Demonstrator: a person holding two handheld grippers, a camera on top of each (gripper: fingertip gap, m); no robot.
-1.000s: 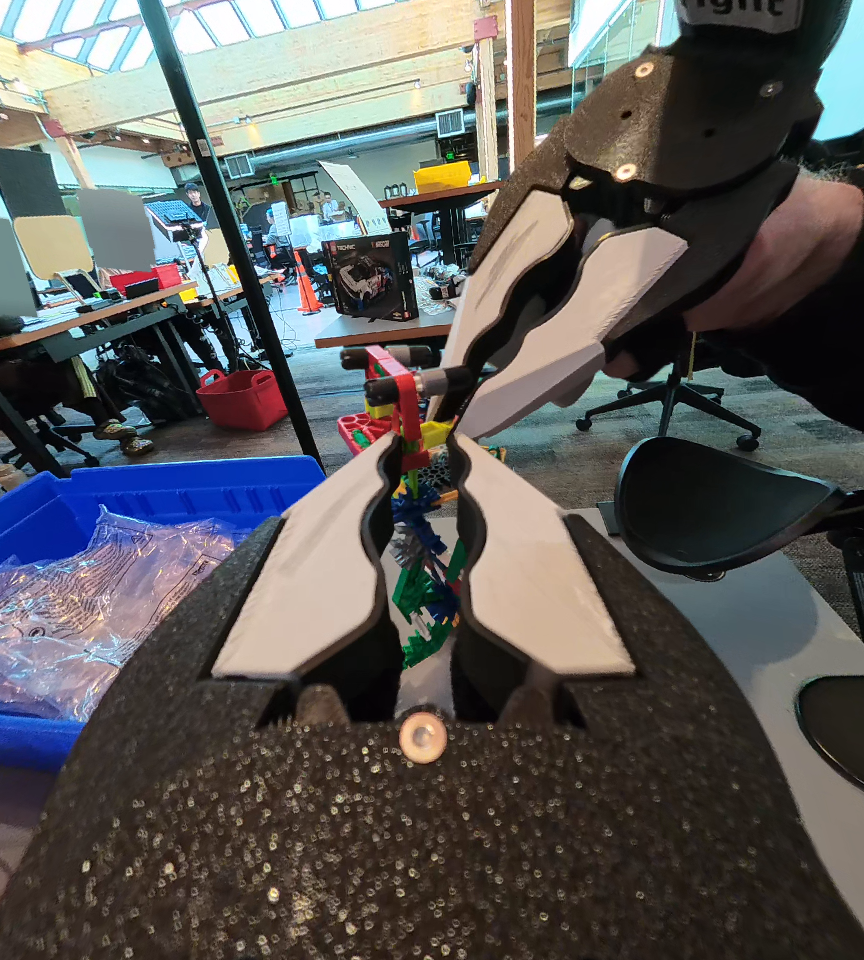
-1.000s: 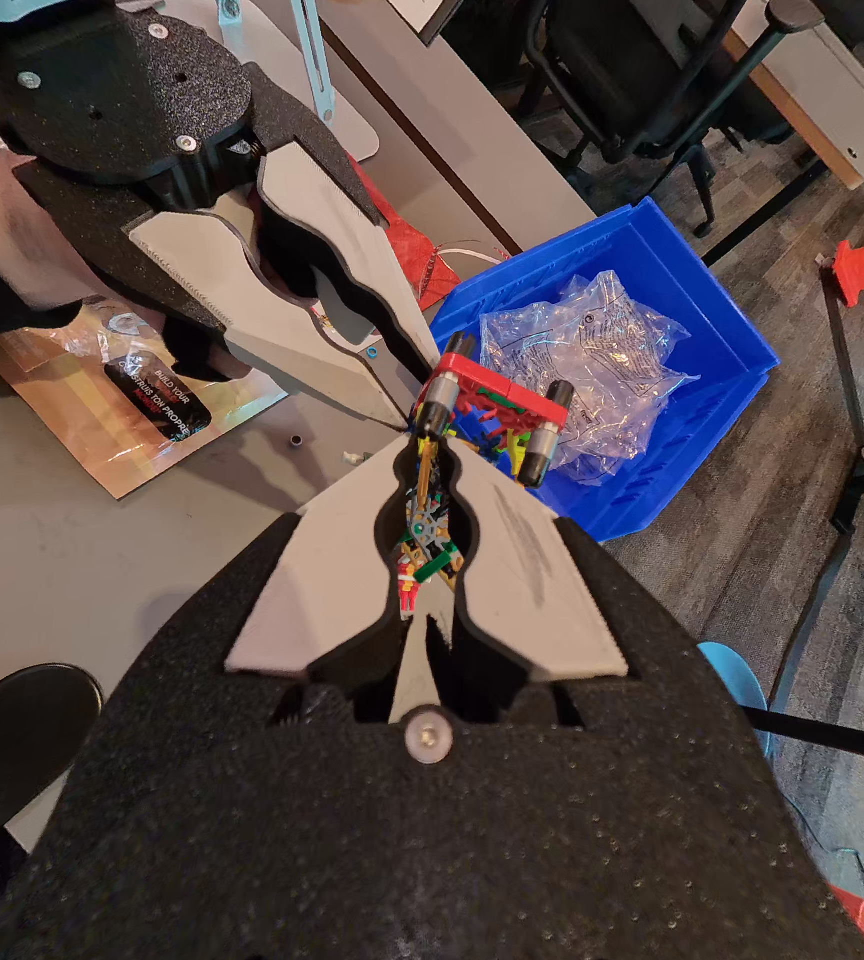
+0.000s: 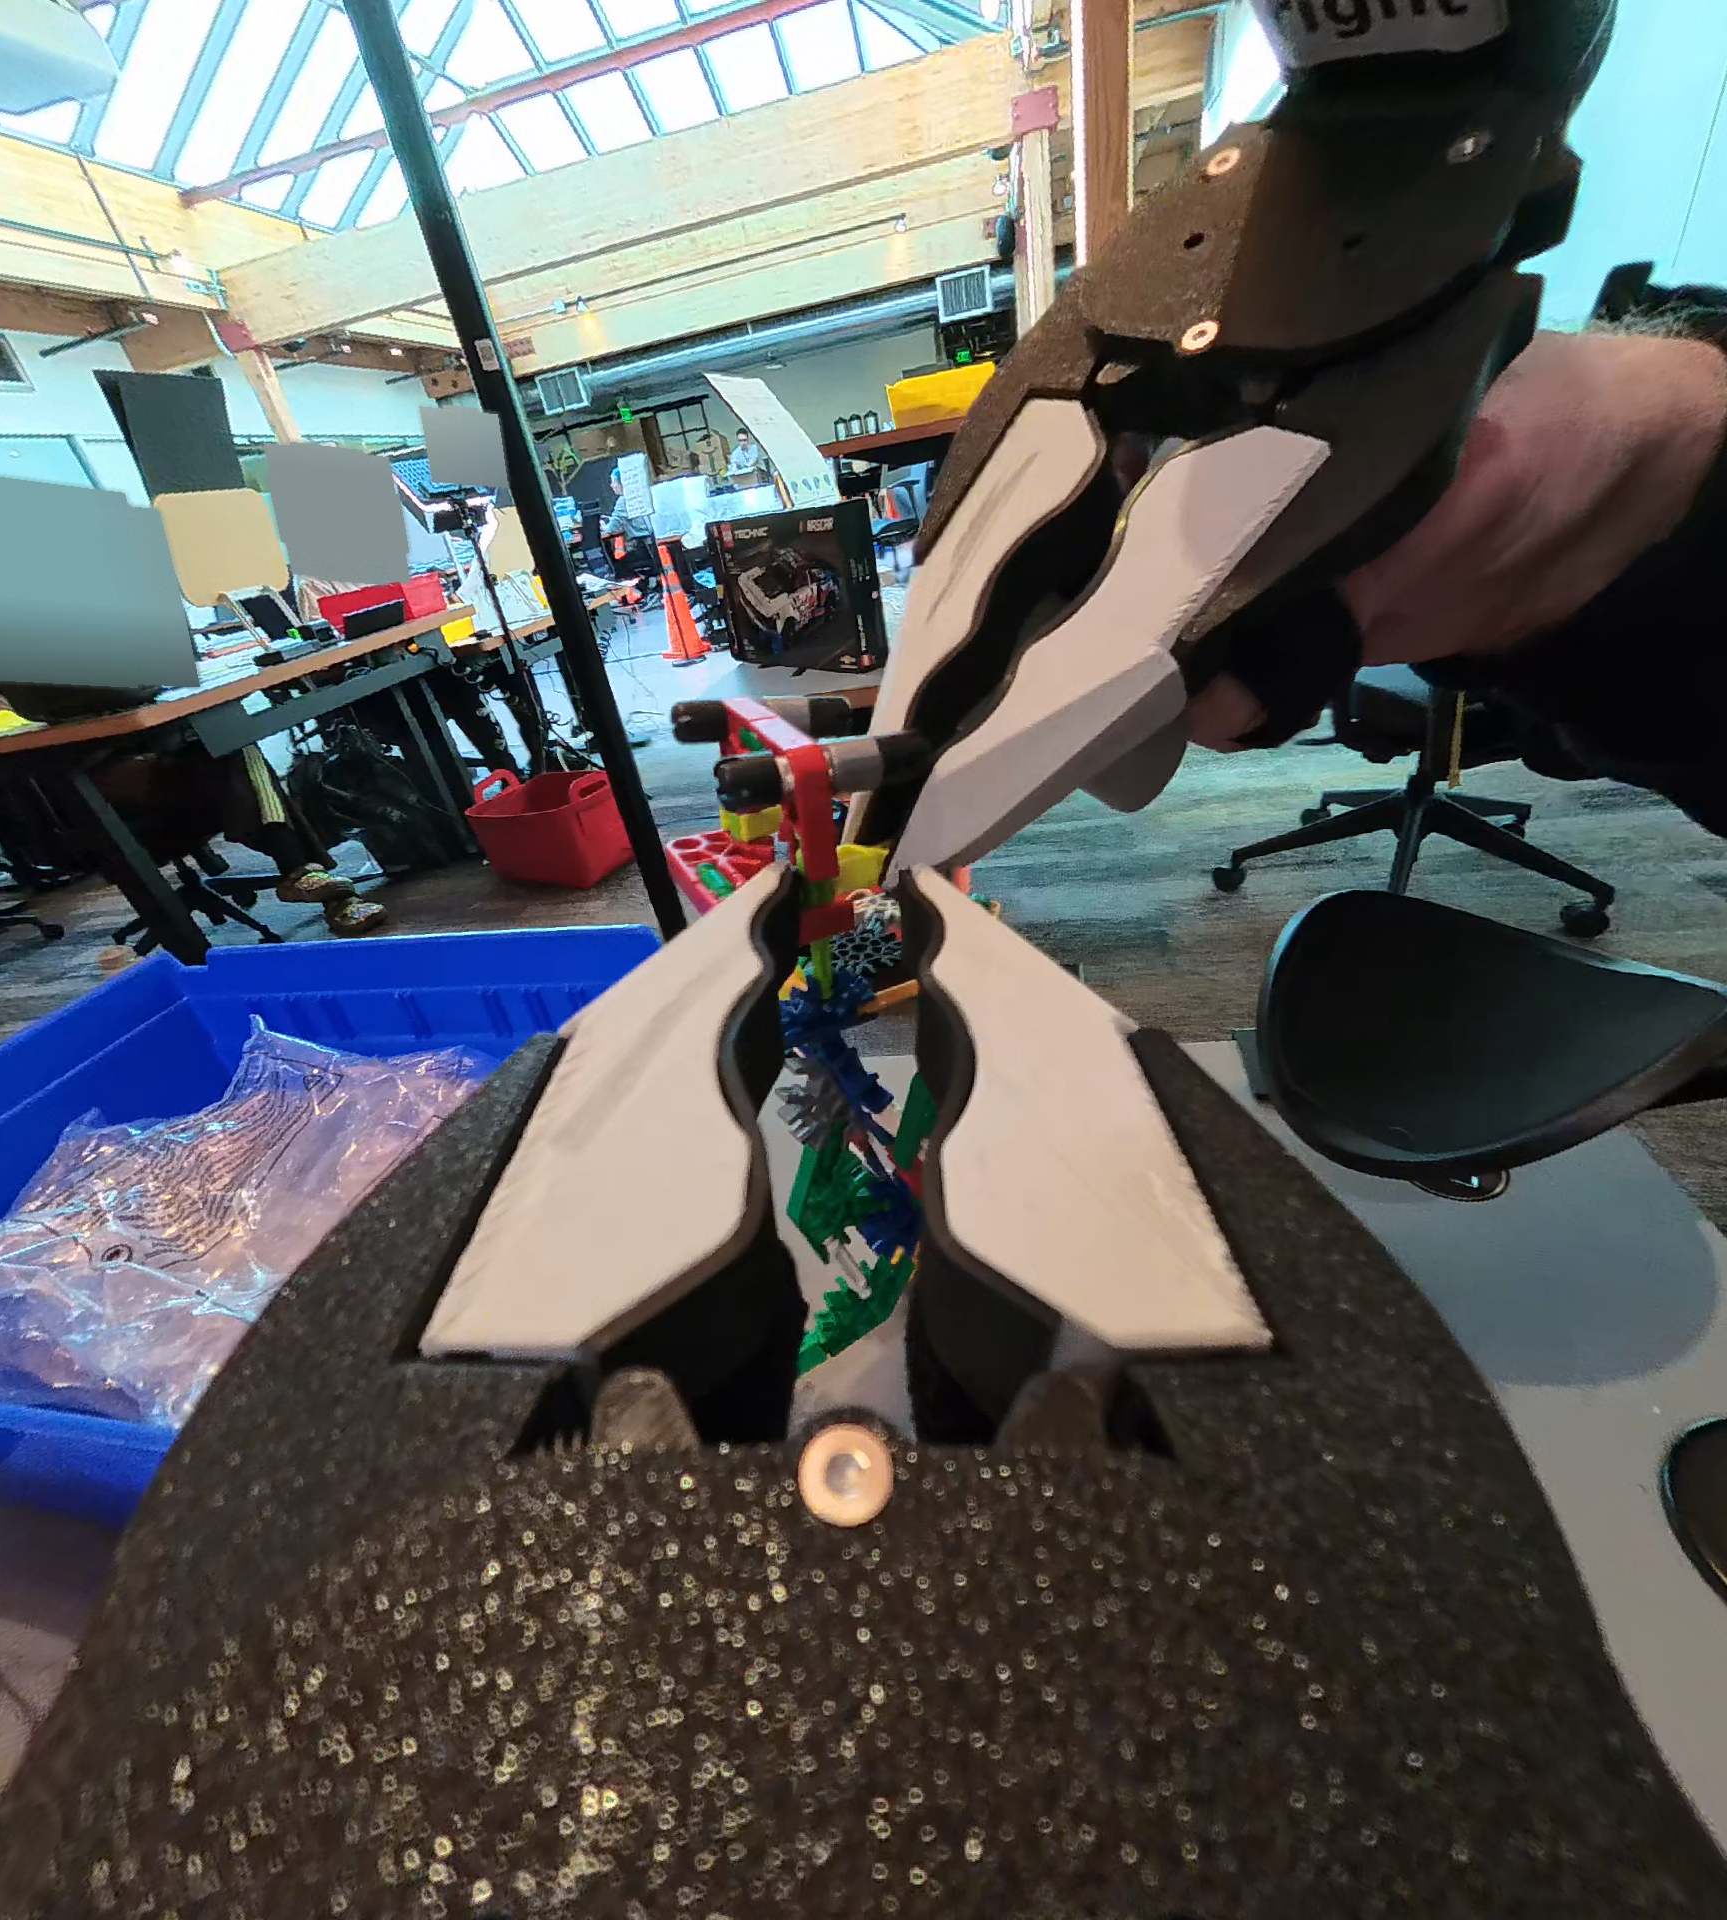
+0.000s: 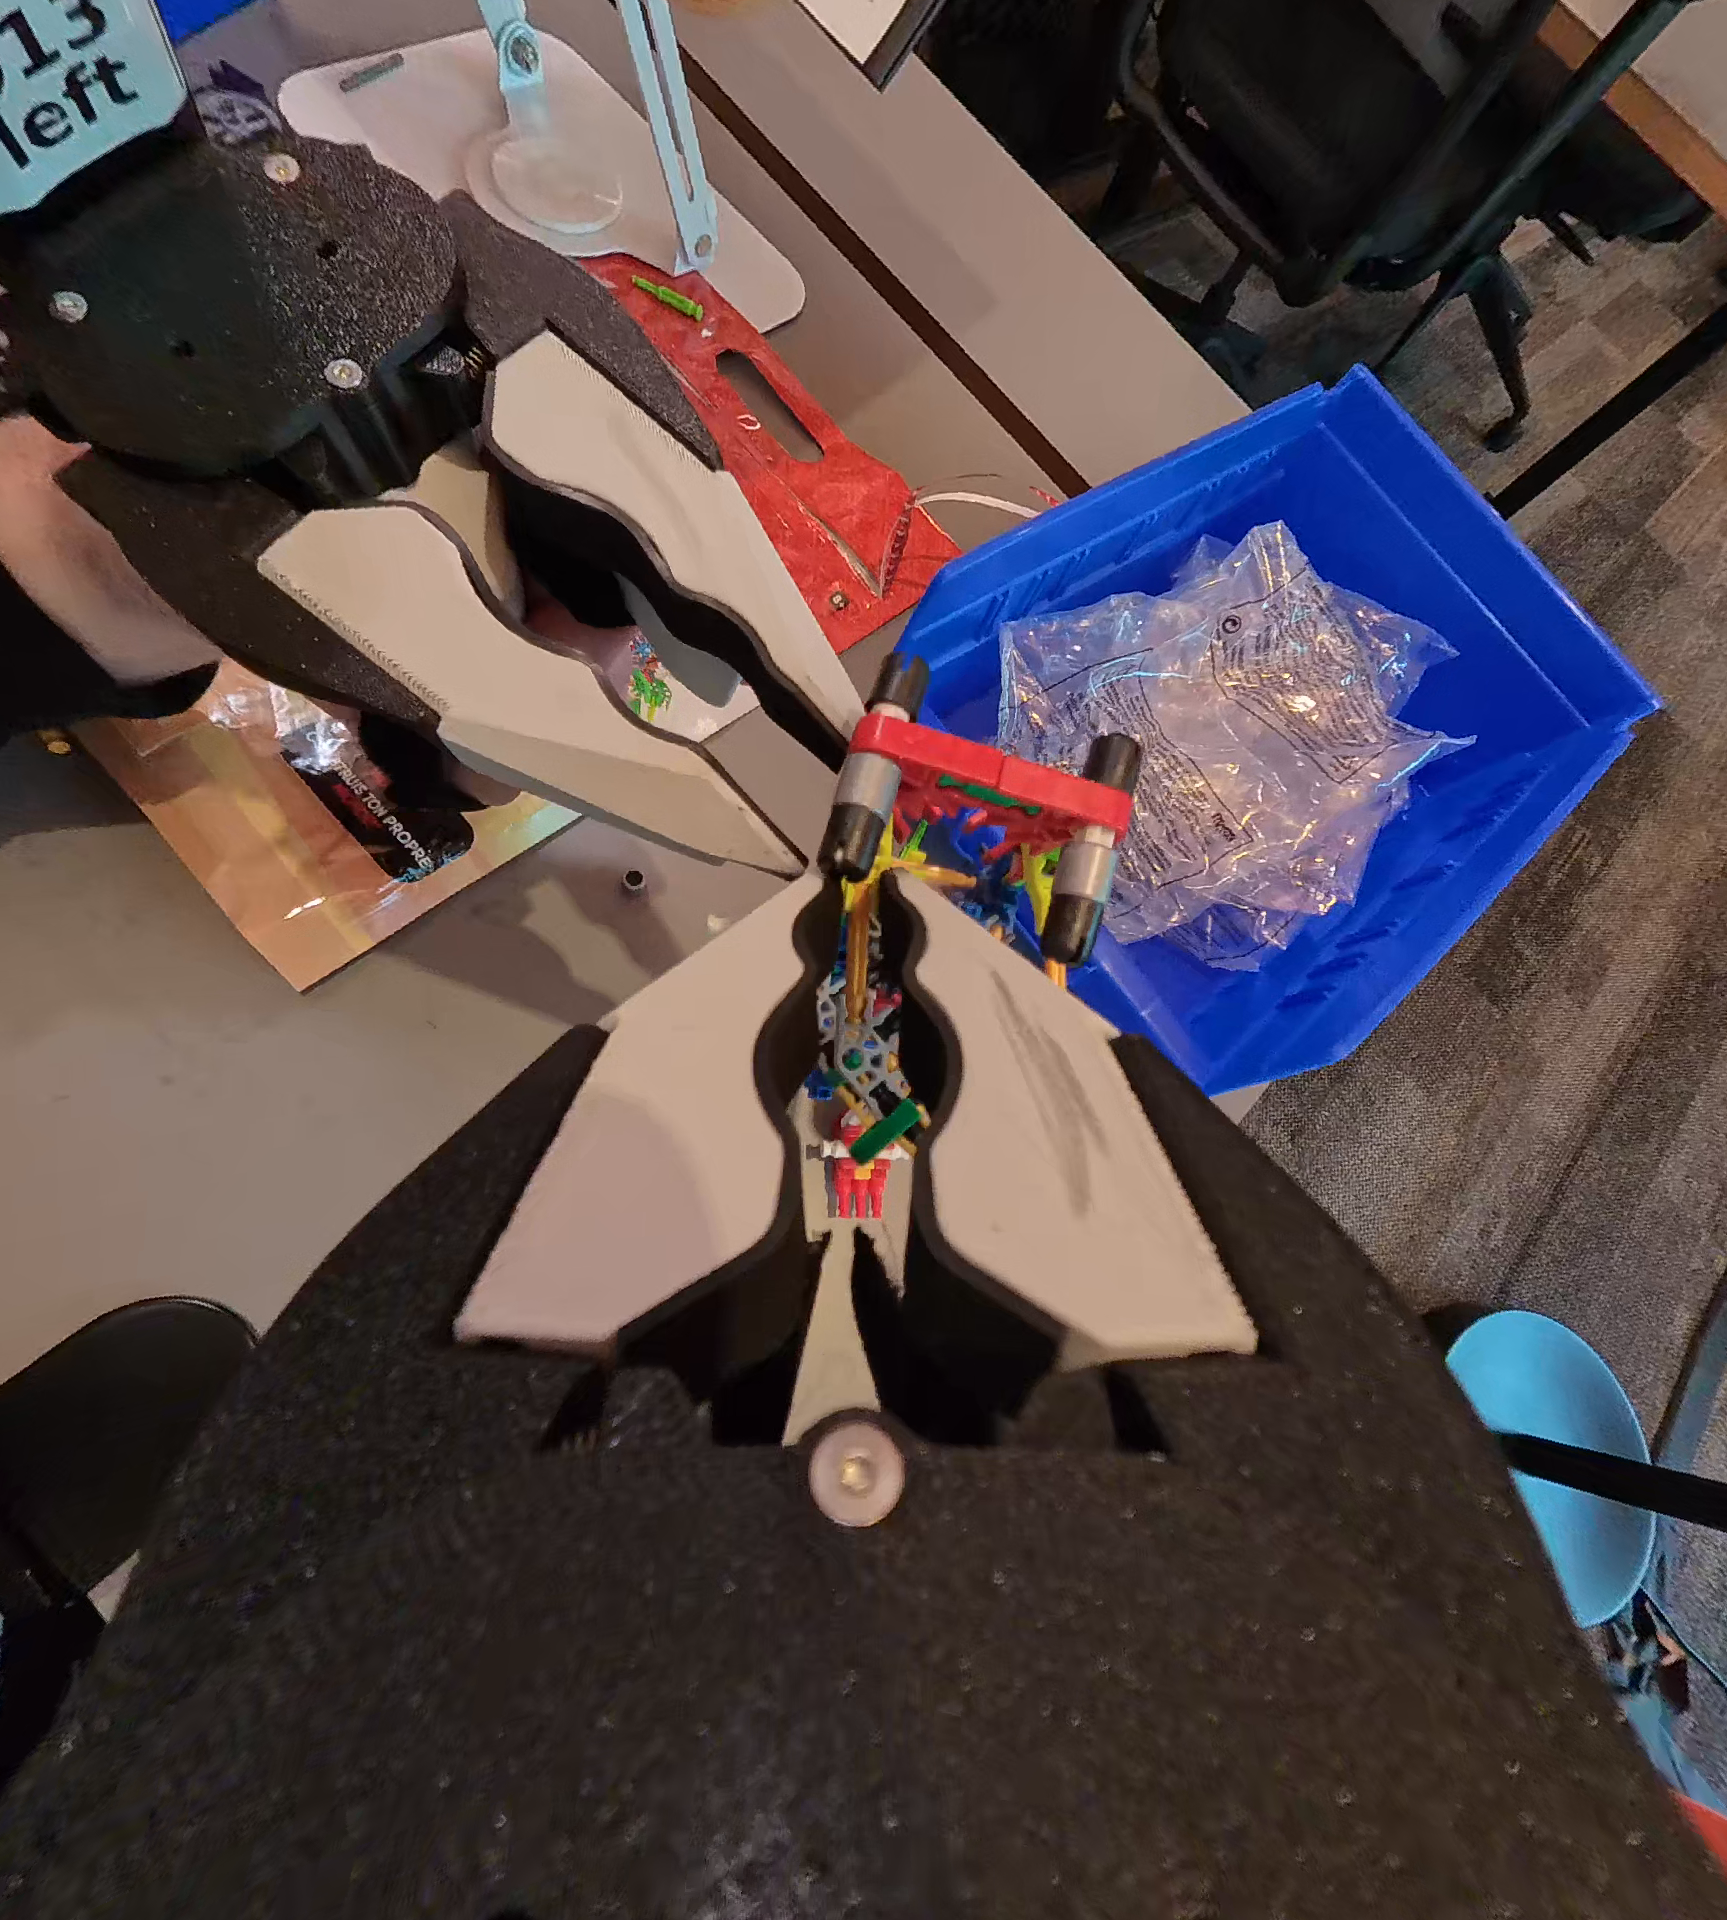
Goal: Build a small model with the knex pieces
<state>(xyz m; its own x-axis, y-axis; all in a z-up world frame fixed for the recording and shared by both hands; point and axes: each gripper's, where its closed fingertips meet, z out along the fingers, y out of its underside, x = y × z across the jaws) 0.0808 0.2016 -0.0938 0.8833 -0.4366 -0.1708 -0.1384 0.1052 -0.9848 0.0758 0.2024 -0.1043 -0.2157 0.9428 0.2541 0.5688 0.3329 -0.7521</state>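
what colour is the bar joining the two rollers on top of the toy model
Red. The bar between the black-and-grey rollers shows best in the right wrist view.

Two claws, one toy model [image 4: 978, 795], one blue bin [image 4: 1524, 582], one plastic bag [image 4: 1223, 717].

Right hand-held gripper [image 4: 854, 883] clamps a colourful toy model [image 4: 984, 790] beside blue bin [image 4: 1461, 582].

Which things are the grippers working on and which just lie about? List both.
In hand:
- toy model, colourful rods and connectors, gripped by both
- left gripper
- right gripper

Lying about:
- blue bin holding a clear plastic bag
- red card
- printed sheet
- grey table
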